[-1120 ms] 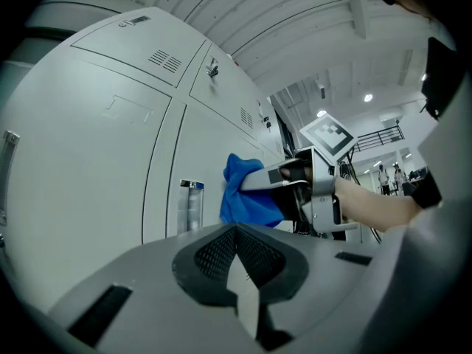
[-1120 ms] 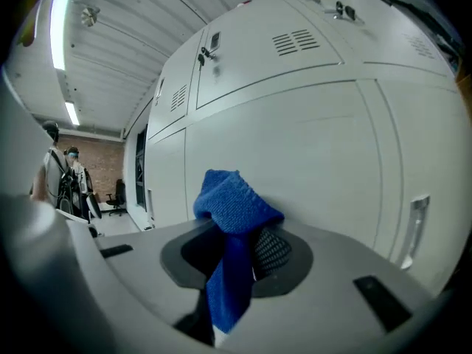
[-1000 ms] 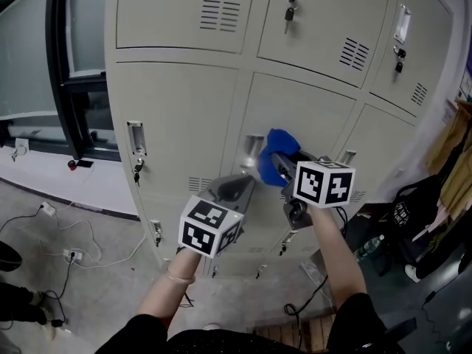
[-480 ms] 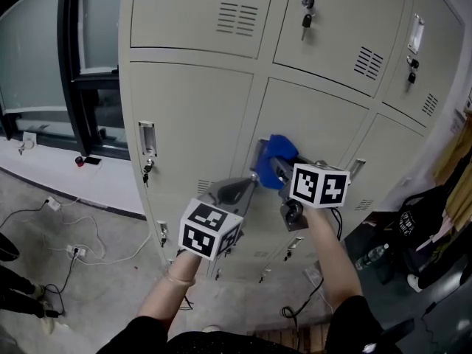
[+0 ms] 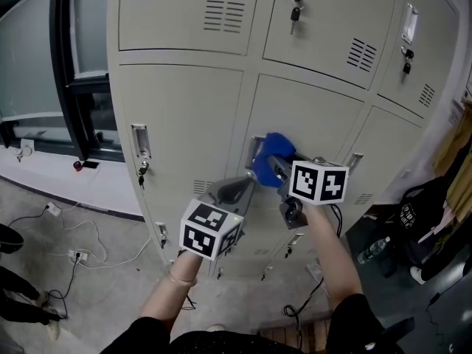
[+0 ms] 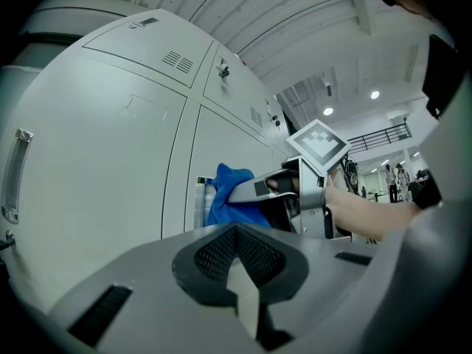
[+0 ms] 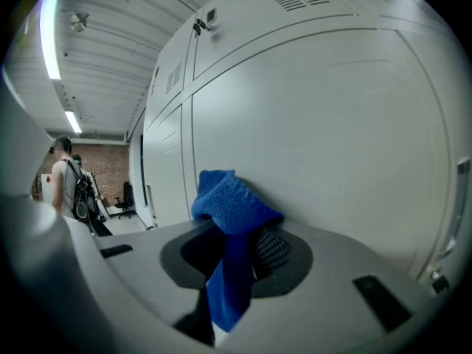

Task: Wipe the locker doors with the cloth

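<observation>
**Head view:** a bank of beige locker doors fills the upper half of the frame. R gripper, centre-right, is clamped on a blue cloth. The cloth sits against the middle door, right by its recessed handle at that door's left edge. L gripper is just below-left of the cloth, jaws aimed at the lockers, near the R one but apart from it. Each carries a marker cube, and forearms come up from the bottom edge. The left-hand door has a metal pull w/ a key hanging under it. Window frame at upper left, cables on the floor lower left, black bag at right edge.

**L gripper view:** jaws are pressed together at bottom centre, nothing btwn them. Beyond them, mid-frame, the cloth bunches against the door w/ the R gripper's jaws round it. The person's forearm runs off to the right. Ceiling lights at upper right.

**R gripper view:** jaws are clenched on the cloth at lower centre. A bunch stands up above the pads and touches the door face, and a strip hangs down btwn the jaws. The door surface fills the right side. Far left there are people in the background, w/ a light strip at upper left.
</observation>
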